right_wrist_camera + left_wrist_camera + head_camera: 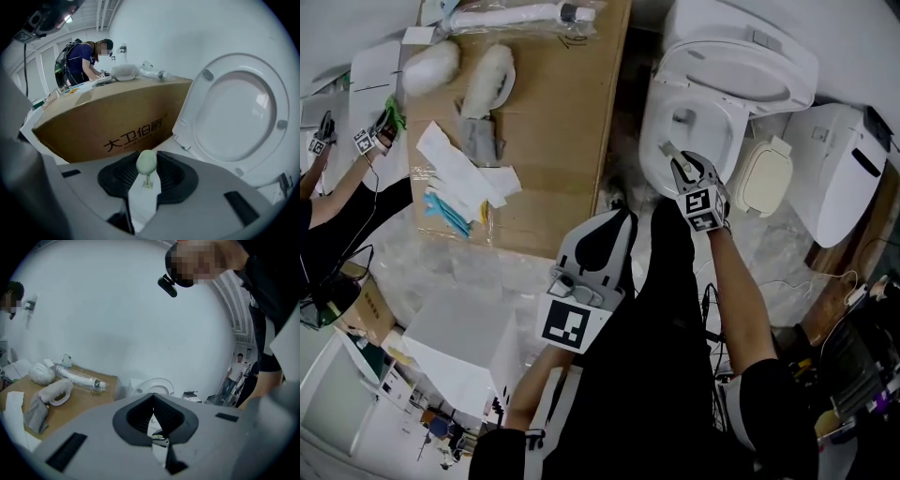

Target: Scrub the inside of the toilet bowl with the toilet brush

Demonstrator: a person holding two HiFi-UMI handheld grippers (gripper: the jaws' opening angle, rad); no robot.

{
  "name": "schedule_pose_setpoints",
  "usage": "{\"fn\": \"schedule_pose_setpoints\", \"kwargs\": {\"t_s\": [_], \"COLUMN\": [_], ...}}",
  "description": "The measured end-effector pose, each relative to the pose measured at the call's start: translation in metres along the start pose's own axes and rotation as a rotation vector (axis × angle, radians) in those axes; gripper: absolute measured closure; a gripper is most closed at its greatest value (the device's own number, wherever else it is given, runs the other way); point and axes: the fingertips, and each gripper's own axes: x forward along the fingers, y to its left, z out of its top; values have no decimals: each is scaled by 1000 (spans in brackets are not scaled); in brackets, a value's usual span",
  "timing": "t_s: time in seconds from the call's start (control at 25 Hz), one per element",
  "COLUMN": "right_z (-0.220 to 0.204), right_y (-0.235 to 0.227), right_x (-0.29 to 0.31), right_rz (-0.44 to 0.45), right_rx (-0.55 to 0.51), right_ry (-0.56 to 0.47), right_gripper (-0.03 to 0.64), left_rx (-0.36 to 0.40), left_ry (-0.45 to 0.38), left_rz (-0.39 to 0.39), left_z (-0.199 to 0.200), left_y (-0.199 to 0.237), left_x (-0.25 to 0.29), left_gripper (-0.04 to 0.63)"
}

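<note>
Your right gripper's (682, 169) jaws were clamped on the pale green handle end of the toilet brush (146, 162), at the rim of the toilet bowl (654, 141), whose lid (239, 108) stood raised. Your left gripper's (153, 404) jaws were pressed together with nothing between them. The cardboard box (93, 126) beside the toilet read 大卫伯爵.

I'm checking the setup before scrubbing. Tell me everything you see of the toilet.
The toilet is white and glossy, like ceramic. Its seat is raised upright, small bumpers showing, so the bowl lies open. It stands beside a cardboard box. The right gripper, shut on a brush, is above the bowl's rim; contact cannot be told.
</note>
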Motion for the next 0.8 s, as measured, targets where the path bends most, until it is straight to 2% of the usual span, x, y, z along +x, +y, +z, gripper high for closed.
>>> {"fn": "schedule_pose_setpoints", "kwargs": {"t_s": [0.16,0.4,0.6,0.8], "right_z": [-39,-89,-102,-95], "right_y": [-9,-46,-80,-116], "right_x": [-15,-34,-43,-35], "right_rz": [-40,-133,-198,-248], "right_rx": [59,179,252,274], "right_ry": [44,85,76,55], "right_gripper": [500,500,500,500], "left_rx": [12,25,28,30], "left_ry": [15,35,47,52], "left_rz": [-30,-62,-72,-67], "left_z": [-4,-12,-18,-20], "left_y": [-8,-27,-42,-51], "left_x": [6,18,26,32], "left_gripper": [588,588,588,588]}}
